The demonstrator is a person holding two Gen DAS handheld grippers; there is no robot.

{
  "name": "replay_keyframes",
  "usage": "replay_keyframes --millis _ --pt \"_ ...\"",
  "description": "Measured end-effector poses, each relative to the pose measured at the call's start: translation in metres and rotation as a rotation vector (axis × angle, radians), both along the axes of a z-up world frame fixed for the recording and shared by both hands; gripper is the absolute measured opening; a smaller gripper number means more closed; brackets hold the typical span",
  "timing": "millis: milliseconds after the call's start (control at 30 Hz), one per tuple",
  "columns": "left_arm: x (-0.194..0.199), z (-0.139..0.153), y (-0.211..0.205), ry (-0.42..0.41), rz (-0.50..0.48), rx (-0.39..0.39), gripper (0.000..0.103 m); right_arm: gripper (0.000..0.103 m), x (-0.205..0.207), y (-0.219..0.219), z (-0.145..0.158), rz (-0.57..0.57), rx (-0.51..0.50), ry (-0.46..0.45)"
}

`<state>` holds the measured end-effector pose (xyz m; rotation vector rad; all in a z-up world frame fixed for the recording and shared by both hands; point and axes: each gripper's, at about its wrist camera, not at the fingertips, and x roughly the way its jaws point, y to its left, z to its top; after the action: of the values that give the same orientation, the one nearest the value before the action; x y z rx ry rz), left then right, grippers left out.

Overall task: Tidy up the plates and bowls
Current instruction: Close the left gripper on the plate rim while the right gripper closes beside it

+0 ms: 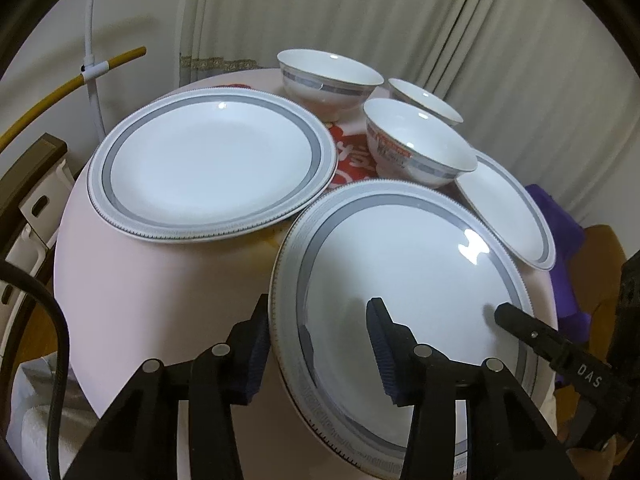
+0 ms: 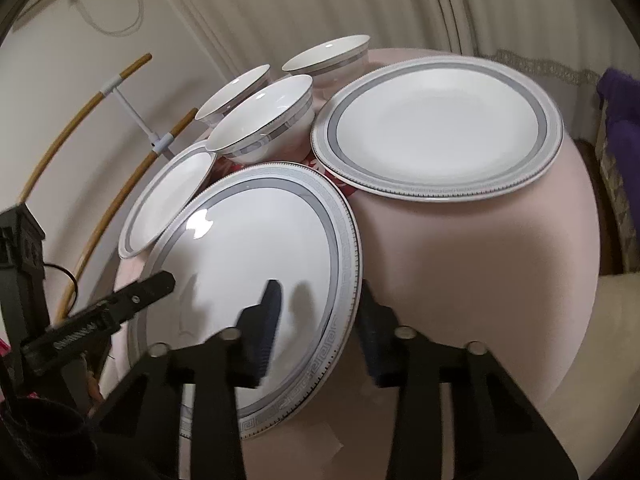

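Observation:
A white plate with a grey band (image 1: 400,264) (image 2: 248,248) lies nearest me on the round pink table (image 1: 160,288), tilted, its far edge over a small plate (image 1: 508,212) (image 2: 168,204). My left gripper (image 1: 316,348) is shut on its left rim, one finger outside the rim and one on the plate's face. My right gripper (image 2: 320,320) is shut on the opposite rim in the same way. A second large plate (image 1: 208,168) (image 2: 436,128) lies flat farther back. Three white bowls (image 1: 420,144) (image 1: 328,76) (image 1: 420,100) stand upright behind.
A red print (image 1: 352,156) shows on the table between the plates and bowls. A rack of white and yellow tubes (image 1: 92,68) stands beside the table. Pale curtains hang behind. Purple cloth (image 1: 560,240) lies past the table's edge by the small plate.

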<state>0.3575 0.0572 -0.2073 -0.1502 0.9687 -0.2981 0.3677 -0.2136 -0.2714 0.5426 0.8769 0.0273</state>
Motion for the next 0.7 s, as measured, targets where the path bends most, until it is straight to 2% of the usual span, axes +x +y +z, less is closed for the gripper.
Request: replay_keyframes --millis 67,167,367,533,700 --pt "0.001 0.001 0.002 0.010 0.016 -0.010 0.039 0.026 0.000 -0.001 0.000 -0.005 0.004 0.000" --pt "0.001 0.005 0.003 -0.003 0.040 0.000 0.031 0.022 -0.002 -0.003 -0.001 -0.019 0.012 0.000" --pt "-0.005 0.010 0.000 -0.026 0.043 0.010 0.031 0.022 -0.006 -0.004 0.003 -0.037 0.019 -0.004" --pt "-0.005 0.006 0.002 -0.013 0.030 0.022 0.031 0.022 -0.009 -0.005 0.008 -0.045 0.001 -0.010" --pt "-0.003 0.002 0.008 -0.004 0.035 -0.016 0.023 0.021 -0.012 -0.007 0.009 -0.052 0.001 -0.019"
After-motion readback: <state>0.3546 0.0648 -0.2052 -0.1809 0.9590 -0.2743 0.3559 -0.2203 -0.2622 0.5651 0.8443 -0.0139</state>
